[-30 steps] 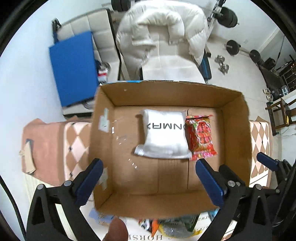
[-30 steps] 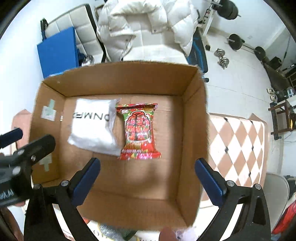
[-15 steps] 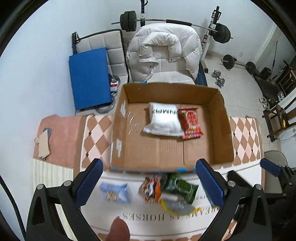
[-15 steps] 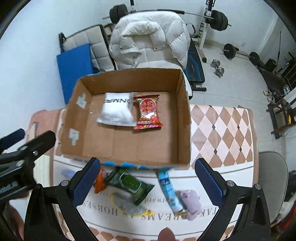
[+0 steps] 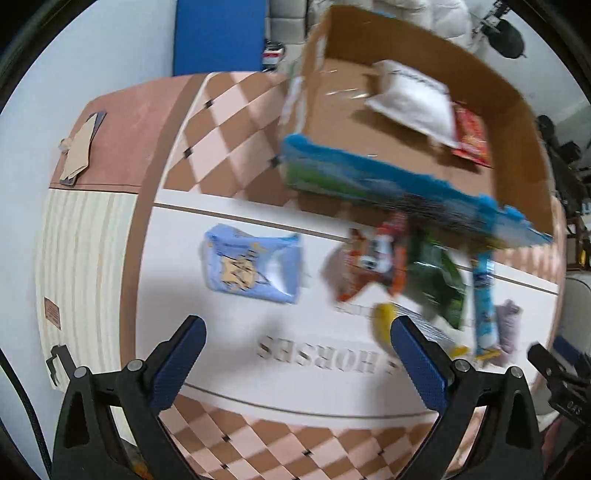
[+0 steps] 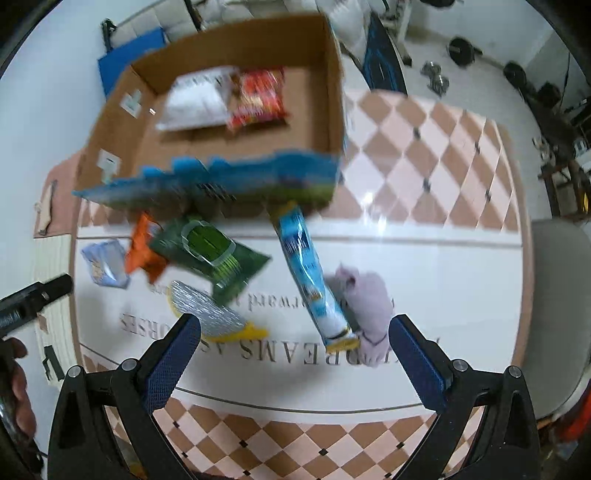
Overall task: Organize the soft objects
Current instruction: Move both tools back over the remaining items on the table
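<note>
A cardboard box (image 5: 517, 122) (image 6: 334, 74) stands at the far side of the table, holding a white pouch (image 5: 413, 99) (image 6: 195, 99) and a red snack bag (image 5: 471, 138) (image 6: 258, 98). In front of it lie a light blue packet (image 5: 251, 266) (image 6: 103, 262), an orange bag (image 5: 365, 266) (image 6: 142, 251), a green bag (image 5: 439, 280) (image 6: 210, 251), a silver-yellow pack (image 6: 210, 314), a long blue tube pack (image 6: 310, 280) (image 5: 484, 291) and a lilac cloth (image 6: 369, 306) (image 5: 508, 321). My left gripper (image 5: 295, 365) is open, low over the table before the blue packet. My right gripper (image 6: 295, 362) is open before the tube pack.
The table has a checked cloth (image 6: 424, 147) with a white lettered panel (image 5: 229, 347). A grey chair (image 6: 561, 288) is at the right. A blue mat (image 5: 218, 33), a white jacket on a bench and weights are behind the box.
Both grippers have pulled back from over the box and dropped low toward the loose packs in front of it. Both stay open and empty. The views are motion-blurred.
</note>
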A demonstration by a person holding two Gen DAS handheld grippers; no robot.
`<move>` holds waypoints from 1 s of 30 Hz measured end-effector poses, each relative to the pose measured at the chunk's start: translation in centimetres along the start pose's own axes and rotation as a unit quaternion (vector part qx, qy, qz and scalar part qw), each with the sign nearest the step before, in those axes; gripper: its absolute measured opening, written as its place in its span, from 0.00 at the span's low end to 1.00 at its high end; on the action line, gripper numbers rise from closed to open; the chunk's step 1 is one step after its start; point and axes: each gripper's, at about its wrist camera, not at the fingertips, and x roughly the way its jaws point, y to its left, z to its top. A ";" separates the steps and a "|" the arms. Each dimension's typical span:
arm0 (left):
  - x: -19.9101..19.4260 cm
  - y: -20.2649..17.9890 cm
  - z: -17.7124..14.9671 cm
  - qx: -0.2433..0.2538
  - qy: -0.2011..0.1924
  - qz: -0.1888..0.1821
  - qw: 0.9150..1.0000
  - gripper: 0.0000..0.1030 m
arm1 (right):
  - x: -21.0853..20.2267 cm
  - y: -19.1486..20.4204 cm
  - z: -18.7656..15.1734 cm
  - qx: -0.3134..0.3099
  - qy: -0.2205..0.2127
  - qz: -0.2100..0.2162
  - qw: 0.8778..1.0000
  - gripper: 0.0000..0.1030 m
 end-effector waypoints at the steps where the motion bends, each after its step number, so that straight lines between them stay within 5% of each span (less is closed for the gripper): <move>1: 0.8 0.4 0.4 0.001 0.006 0.005 1.000 0.99 | 0.8 -0.4 -0.3 0.005 0.006 -0.001 1.000 1.00; 9: 6.0 2.7 2.8 0.004 0.043 0.035 0.998 0.99 | 4.3 -4.3 -1.5 0.063 0.029 -0.011 0.998 1.00; 18: 12.2 0.7 4.1 0.070 0.104 0.052 0.991 0.99 | 5.4 -6.4 -0.6 0.083 0.036 -0.021 0.996 1.00; 22: 12.5 0.6 4.4 0.058 0.091 0.039 0.993 0.99 | 6.4 -7.3 0.3 0.087 0.045 -0.032 0.995 1.00; 26: 12.7 0.8 4.1 0.062 0.089 0.049 0.993 0.71 | 8.1 -7.9 1.1 0.084 0.064 -0.047 0.993 1.00; 30: 12.2 1.2 3.6 0.060 0.079 0.037 0.994 0.53 | 10.1 -8.1 1.0 0.083 0.088 -0.042 0.992 1.00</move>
